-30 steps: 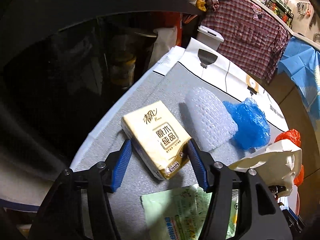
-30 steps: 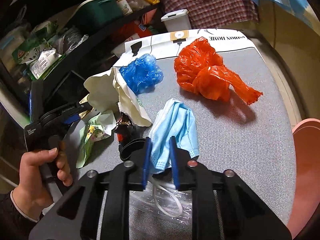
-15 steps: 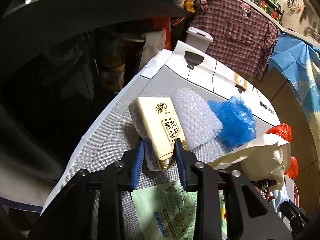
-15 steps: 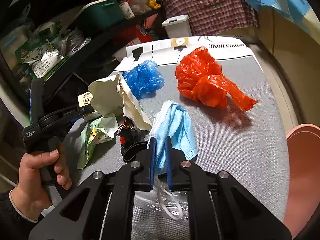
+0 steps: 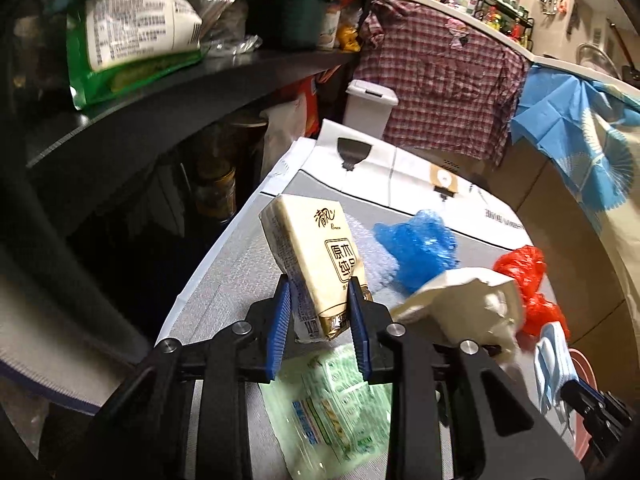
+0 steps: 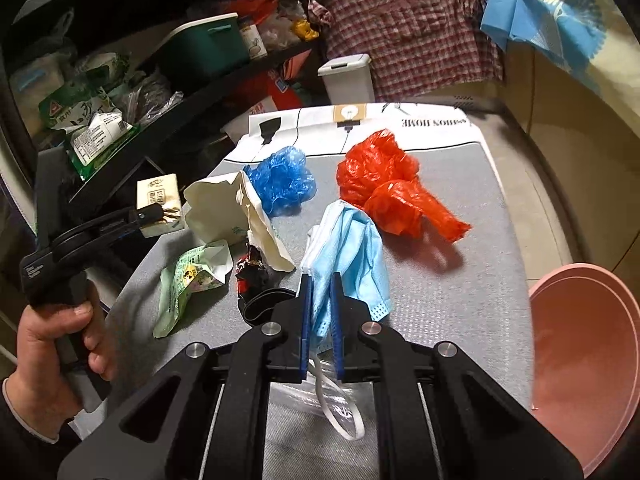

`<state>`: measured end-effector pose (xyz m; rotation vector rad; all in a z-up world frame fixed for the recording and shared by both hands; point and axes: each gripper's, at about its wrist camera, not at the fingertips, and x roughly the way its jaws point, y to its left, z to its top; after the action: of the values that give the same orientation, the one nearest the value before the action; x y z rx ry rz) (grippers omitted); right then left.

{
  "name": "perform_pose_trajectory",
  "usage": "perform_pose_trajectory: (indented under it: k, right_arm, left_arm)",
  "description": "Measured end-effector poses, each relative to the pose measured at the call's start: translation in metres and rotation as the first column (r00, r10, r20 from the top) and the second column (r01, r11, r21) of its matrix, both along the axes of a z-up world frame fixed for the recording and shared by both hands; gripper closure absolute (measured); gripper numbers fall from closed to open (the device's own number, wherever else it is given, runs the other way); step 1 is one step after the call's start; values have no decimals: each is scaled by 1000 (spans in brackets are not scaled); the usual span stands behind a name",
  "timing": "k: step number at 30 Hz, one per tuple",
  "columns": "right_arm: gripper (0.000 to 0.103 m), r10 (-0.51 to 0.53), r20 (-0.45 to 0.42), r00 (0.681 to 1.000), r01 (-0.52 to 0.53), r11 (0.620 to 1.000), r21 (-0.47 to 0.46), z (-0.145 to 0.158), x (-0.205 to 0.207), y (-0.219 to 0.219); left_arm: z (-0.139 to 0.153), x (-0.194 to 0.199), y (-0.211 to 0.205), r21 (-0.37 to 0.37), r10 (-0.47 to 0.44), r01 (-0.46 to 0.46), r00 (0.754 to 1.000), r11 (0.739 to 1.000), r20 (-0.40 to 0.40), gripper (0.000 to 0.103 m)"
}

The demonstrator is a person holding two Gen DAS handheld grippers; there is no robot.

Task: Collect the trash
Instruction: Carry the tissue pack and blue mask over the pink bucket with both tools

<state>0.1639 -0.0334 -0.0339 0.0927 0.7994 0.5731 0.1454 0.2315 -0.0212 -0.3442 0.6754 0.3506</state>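
— What am I holding right now?

— My left gripper (image 5: 318, 314) is clamped on one tissue pack (image 5: 312, 256), tilted up clear of the grey table (image 6: 460, 280) near its left edge. My right gripper (image 6: 320, 312) is pinched together on one blue face mask (image 6: 352, 248), which hangs between the pads.

— And what's left on the table?

— I count one red plastic bag (image 6: 392, 192), one blue plastic bag (image 6: 282, 180) toward the far edge, one crumpled white paper bag (image 6: 224, 208), one green wrapper (image 6: 188, 284) and one dark wrapper (image 6: 250, 276).

— Containers?

— One pink basin (image 6: 588, 360) off the right edge; I cannot tell what is in it.
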Motion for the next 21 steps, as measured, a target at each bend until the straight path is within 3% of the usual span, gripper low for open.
perform_pose_trajectory:
  k: [21]
  right_arm:
    - [94,-76,150,986,79,997,-17,58,-50,-37]
  left_arm:
    - [47,-64,-65,30,-166,164,982,986,87,75]
